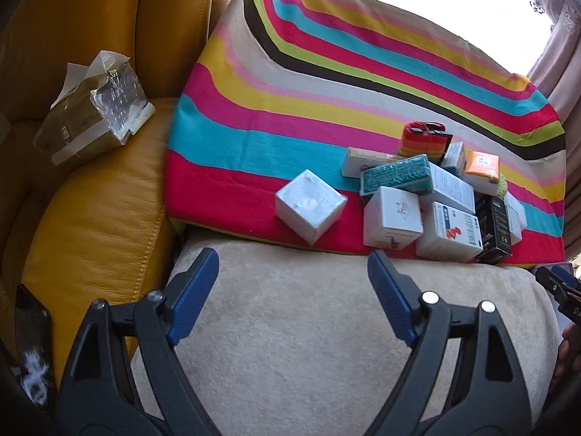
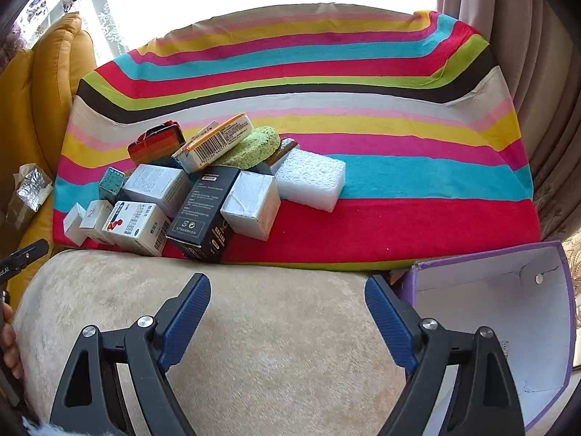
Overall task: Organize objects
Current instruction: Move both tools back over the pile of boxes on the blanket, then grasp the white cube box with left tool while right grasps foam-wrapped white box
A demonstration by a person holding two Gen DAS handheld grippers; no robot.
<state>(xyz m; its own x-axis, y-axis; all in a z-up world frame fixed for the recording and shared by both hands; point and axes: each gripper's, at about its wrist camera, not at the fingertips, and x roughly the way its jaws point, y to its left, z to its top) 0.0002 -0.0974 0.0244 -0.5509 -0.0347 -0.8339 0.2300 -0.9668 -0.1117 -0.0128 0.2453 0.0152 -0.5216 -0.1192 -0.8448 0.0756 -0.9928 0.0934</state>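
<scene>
A pile of small boxes (image 1: 432,196) lies on a striped cushion (image 1: 290,109), also in the right wrist view (image 2: 189,196). A white cube box (image 1: 309,206) sits apart, left of the pile. A black box (image 2: 203,214), a green sponge (image 2: 254,147) and a white foam block (image 2: 310,178) are in the pile. An open purple box (image 2: 508,319) with a white inside stands at the right. My left gripper (image 1: 292,272) is open and empty over a beige cushion (image 1: 326,345). My right gripper (image 2: 287,301) is open and empty, short of the pile.
A yellow leather sofa (image 1: 90,218) lies to the left with a torn foil-lined package (image 1: 90,109) on it. A dark phone (image 1: 32,341) lies at the sofa's lower left. Curtains (image 2: 537,91) hang at the right, with a bright window behind.
</scene>
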